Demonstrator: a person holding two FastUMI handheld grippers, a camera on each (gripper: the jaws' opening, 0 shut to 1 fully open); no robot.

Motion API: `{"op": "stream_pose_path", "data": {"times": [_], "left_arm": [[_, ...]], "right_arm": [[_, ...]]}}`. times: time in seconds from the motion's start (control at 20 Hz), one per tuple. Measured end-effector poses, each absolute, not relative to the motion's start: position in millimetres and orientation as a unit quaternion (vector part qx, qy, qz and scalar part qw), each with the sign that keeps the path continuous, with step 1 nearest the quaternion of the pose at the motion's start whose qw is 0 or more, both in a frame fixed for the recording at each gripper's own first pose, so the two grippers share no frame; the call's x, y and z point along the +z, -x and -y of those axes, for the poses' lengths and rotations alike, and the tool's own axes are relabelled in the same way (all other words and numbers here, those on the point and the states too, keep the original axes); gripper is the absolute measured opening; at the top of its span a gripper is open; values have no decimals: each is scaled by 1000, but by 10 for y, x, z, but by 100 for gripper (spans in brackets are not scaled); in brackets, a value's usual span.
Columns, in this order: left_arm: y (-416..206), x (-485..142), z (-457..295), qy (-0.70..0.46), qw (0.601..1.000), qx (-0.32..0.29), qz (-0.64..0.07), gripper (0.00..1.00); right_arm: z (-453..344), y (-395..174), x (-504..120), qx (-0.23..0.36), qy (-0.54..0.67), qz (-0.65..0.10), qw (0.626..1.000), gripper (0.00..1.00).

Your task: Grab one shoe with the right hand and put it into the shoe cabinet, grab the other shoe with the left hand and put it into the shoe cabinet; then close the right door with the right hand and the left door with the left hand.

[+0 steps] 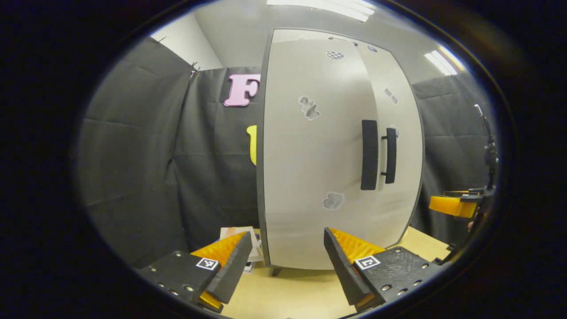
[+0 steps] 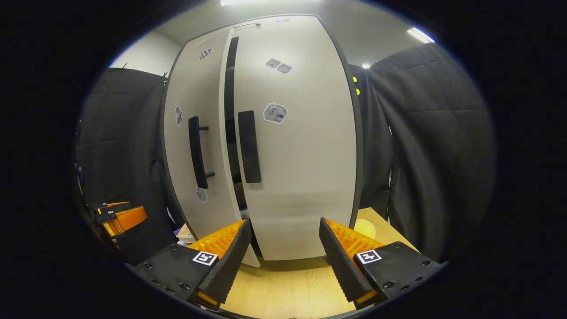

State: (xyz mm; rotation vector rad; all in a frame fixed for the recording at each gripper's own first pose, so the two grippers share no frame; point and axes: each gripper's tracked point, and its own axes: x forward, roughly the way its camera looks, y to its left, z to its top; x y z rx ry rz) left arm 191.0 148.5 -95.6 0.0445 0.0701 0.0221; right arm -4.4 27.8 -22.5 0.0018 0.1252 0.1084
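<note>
The pale grey shoe cabinet (image 1: 310,177) stands on the table straight ahead of both grippers. In the right gripper view its right door (image 2: 301,155) looks shut, while the left door (image 2: 195,110) stands slightly ajar with a dark gap between them. Each door carries a black vertical handle (image 2: 249,146) near the middle seam. My left gripper (image 1: 286,232) is open and holds nothing, a short way in front of the left door (image 1: 310,133). My right gripper (image 2: 284,221) is open too, facing the right door. The right gripper (image 1: 452,206) also shows at the left view's right edge.
The cabinet rests on a light wooden tabletop (image 2: 288,283). A small stack of papers or books (image 1: 241,237) lies by the cabinet's left foot. A round yellowish object (image 2: 365,228) sits at its right foot. Black cloth walls (image 2: 434,146) close in behind and beside.
</note>
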Motion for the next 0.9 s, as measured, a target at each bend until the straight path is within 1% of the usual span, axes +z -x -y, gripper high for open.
{"op": "stream_pose_path", "data": {"times": [0.55, 0.9], "left_arm": [[-1867, -1102, -1500, -19, 999, 8, -36, 100], [-1873, -1260, -1502, -2, 999, 0, -46, 100]], "right_arm": [[-236, 190, -300, 53, -10, -65, 996, 98], [-263, 249, -474, 54, -19, -88, 994, 98]]}}
